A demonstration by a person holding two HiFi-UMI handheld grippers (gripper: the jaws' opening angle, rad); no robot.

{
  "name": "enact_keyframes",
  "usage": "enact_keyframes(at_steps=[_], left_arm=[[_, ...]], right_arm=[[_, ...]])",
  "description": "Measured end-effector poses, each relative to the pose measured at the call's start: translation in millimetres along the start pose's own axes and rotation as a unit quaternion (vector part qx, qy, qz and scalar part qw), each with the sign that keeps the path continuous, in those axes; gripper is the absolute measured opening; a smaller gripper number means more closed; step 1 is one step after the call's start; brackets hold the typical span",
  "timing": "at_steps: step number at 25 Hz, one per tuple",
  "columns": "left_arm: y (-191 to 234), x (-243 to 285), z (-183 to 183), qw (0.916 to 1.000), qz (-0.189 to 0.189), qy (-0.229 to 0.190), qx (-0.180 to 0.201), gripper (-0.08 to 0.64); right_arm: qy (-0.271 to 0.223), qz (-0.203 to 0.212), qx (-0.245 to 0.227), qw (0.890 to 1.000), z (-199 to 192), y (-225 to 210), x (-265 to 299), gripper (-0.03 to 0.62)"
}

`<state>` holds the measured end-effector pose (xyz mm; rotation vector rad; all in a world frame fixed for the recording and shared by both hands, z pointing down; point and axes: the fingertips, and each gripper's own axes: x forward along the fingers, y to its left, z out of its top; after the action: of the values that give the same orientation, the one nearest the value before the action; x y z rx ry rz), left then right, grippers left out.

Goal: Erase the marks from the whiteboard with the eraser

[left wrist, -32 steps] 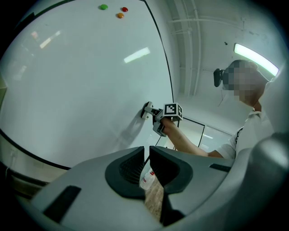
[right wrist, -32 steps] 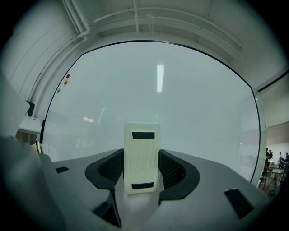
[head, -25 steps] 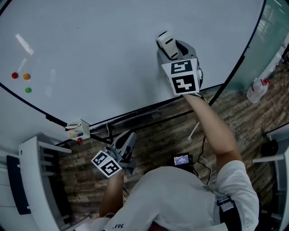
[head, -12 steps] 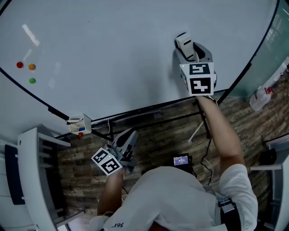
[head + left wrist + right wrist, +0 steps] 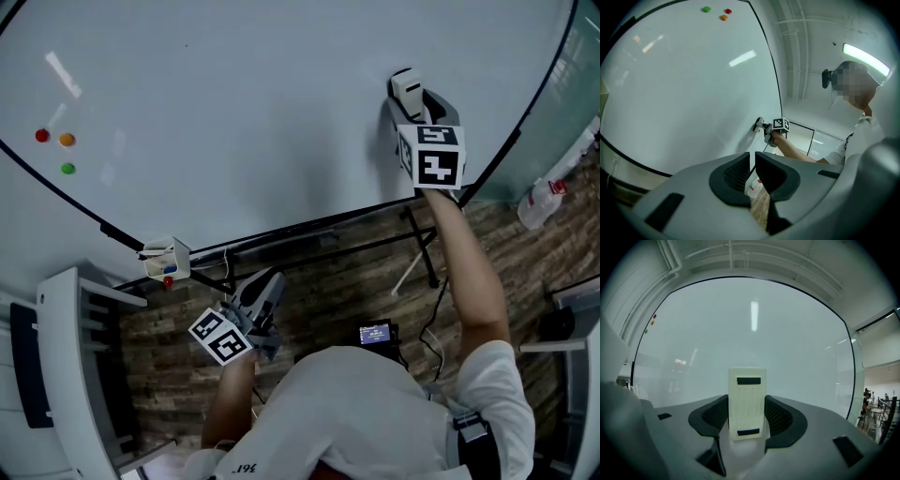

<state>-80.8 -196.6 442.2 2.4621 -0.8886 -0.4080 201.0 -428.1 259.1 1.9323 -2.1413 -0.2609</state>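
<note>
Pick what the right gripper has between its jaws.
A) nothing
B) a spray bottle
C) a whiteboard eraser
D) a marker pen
C: in the right gripper view, the right gripper has its jaws closed on the sides of the pale rectangular eraser, facing the whiteboard.

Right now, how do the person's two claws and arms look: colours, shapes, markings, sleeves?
The left claw and the right claw are grey moulded plastic, with two black ribbed pads curving towards each other. Each carries a white cube with black square markers: the left cube, the right cube. The person wears a white short-sleeved shirt.
</note>
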Motion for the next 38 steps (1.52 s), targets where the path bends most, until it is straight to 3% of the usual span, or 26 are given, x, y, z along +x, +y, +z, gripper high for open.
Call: enact_keyframes(at_steps=[4,9,21,27,32,38], left_arm=[[-3.2,5.5,-1.5,1.0,-0.006,0.002,-0.001,0.038],[-4.7,7.1,-2.8,0.9999,-0.009,0.005,-0.001,0.037],[-8.0,2.5,-6.5,0.9999,-0.011,0.006,-0.006,0.037],[-4.6,-4.5,-9.1,0.9999,-0.007,0.007,-0.009,0.037],[-5.2,-9.0,-10.9,0.9999,-0.009,0.008,-0.012,0.037],[-7.6,-15.5,-9.4,0.9998,-0.016,0.009,-0.011,0.037]], right_arm=[[0.011,-0.019,0.002,1.0,-8.8,-22.3,2.4,0.256],[0.03,-0.037,0.037,0.998,-24.0,-53.4,4.0,0.256],[0.063,-0.064,0.063,0.994,-42.6,-78.7,5.5,0.256],[0.083,-0.099,0.08,0.988,-49.5,-96.4,-8.0,0.256],[0.075,-0.1,0.067,0.99,-40.5,-92.6,-20.9,0.256],[0.046,-0.073,0.024,0.996,-6.8,-62.6,-30.6,0.256]])
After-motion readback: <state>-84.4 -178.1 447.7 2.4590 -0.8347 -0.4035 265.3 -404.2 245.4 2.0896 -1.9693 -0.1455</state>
